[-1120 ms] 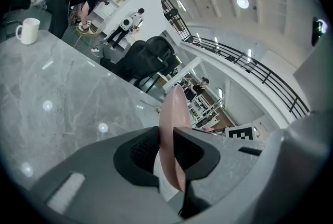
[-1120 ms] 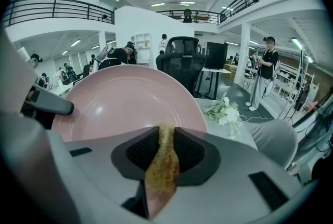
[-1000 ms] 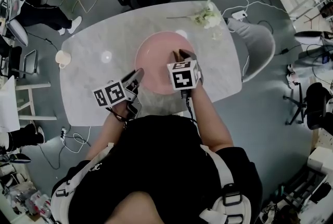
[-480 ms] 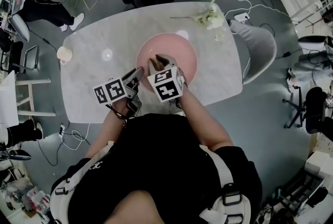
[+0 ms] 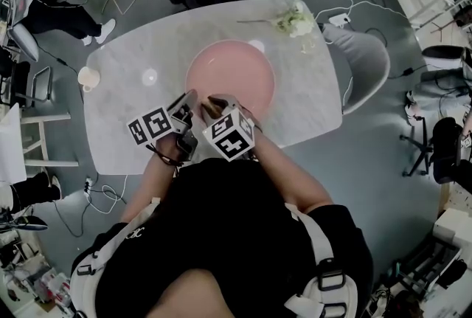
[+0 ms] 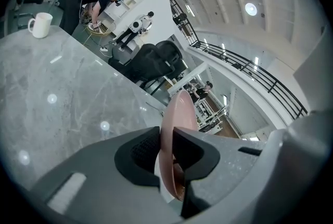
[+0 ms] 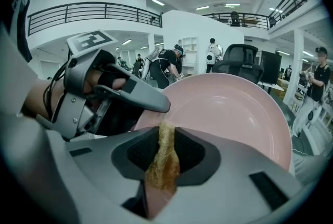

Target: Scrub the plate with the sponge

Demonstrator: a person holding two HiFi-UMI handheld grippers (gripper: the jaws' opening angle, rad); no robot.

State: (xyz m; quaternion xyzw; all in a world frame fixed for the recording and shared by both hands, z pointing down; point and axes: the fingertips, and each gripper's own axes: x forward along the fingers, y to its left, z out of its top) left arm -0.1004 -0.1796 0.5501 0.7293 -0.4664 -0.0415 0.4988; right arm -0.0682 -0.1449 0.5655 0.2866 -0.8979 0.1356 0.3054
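Note:
A round pink plate [image 5: 234, 73] sits over the middle of the marble table [image 5: 125, 117]. My left gripper [image 5: 189, 104] is shut on the plate's near-left rim; in the left gripper view the plate [image 6: 179, 106] runs edge-on between the left gripper's [image 6: 166, 150] pads. My right gripper [image 5: 212, 107] is right beside it at the near rim, shut on a yellowish-brown fibrous sponge [image 7: 164, 158]. In the right gripper view the sponge's tip touches the plate's [image 7: 234, 114] inner face beside the left gripper's finger [image 7: 140, 95]. The right gripper [image 7: 165, 151] hides the sponge's lower part.
A white mug [image 5: 88, 80] stands at the table's left edge and shows again as the mug [image 6: 40, 24] in the left gripper view. White flowers [image 5: 295, 21] lie at the far right. A grey chair [image 5: 365, 62] stands right of the table. People are at the far left.
My right gripper has drawn the sponge across the plate from its right middle to the near-left rim, ending beside the left gripper. The left gripper has kept its hold and hardly moved.

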